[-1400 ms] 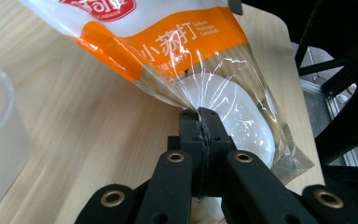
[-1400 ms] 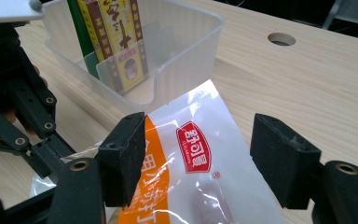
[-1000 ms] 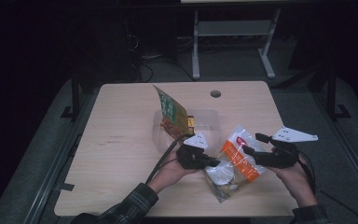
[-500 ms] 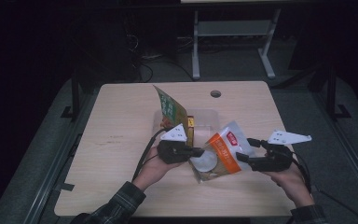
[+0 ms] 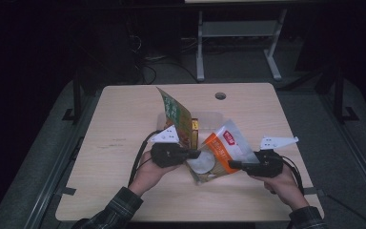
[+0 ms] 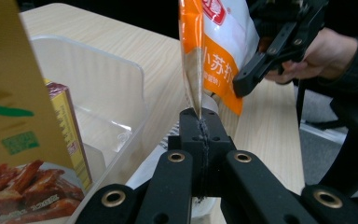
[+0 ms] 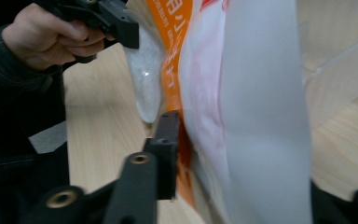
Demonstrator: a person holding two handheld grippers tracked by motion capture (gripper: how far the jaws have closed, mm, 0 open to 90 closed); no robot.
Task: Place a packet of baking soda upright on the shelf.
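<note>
While the left gripper (image 5: 194, 154) pinches the edge of the orange-and-white plastic snack pouch (image 5: 221, 149) with its jaws fully closed, the right gripper (image 5: 233, 165) has just been closing around the pouch's opposite side. Held above the pale wooden table (image 5: 124, 119), the pouch hangs just beside the clear plastic bin (image 6: 107, 88).

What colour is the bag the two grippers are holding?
The bag is orange and white with a red label, clearest in the left gripper view.
</note>
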